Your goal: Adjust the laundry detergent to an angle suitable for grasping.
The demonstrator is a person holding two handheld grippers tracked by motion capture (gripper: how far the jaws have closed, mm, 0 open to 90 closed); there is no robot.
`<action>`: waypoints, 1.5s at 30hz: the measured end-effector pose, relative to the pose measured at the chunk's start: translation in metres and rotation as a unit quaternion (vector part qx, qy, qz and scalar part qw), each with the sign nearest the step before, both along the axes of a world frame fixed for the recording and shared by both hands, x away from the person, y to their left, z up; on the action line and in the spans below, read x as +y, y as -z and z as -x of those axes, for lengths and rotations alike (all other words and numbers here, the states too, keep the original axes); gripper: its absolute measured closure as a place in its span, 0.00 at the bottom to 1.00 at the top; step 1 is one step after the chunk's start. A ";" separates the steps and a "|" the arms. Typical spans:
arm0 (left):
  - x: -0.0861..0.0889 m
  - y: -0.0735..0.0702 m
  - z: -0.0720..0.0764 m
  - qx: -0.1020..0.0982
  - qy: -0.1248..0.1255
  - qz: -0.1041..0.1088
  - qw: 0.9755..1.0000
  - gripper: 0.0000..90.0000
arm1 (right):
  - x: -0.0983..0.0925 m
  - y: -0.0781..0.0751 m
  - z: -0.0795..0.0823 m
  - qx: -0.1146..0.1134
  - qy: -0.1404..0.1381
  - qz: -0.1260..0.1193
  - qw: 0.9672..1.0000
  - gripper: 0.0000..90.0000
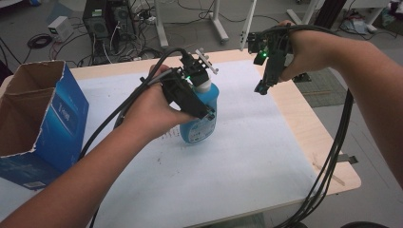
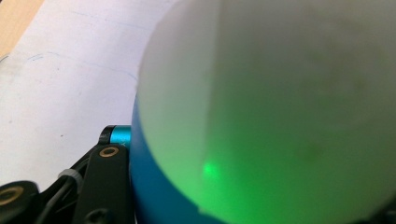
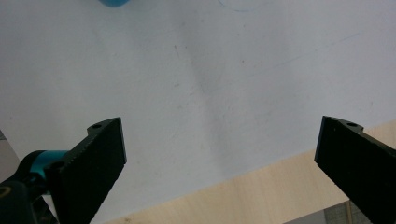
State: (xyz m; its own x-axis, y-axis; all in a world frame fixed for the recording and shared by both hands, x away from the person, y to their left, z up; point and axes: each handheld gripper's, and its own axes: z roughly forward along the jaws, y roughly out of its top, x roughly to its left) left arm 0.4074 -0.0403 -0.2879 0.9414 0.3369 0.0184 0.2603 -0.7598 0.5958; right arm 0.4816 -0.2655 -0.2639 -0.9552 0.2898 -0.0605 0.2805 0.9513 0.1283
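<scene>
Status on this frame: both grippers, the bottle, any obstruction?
Left gripper shut on blue bottle, upright on white sheet. Right gripper open, raised, nothing between its jaws. Cardboard box far left, out of the way.

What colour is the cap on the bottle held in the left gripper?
White, on a blue bottle; the cap shows best in the high view.

A light wooden table [image 1: 328, 142] carries a white sheet [image 1: 247, 156] over most of its top, leaving bare wood along the right and far edges. Beyond the far edge lies a grey floor [image 1: 190, 33] strewn with black cables [image 1: 38, 40], where black computer towers [image 1: 102, 23] and a small white box [image 1: 60, 27] stand beside white metal desk legs [image 1: 217, 21]. The light is dim.
</scene>
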 end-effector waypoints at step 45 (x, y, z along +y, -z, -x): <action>0.092 -0.017 0.045 0.041 0.264 -0.024 0.963 0.49 | 0.100 0.006 -0.025 0.019 -0.075 0.012 0.997 0.01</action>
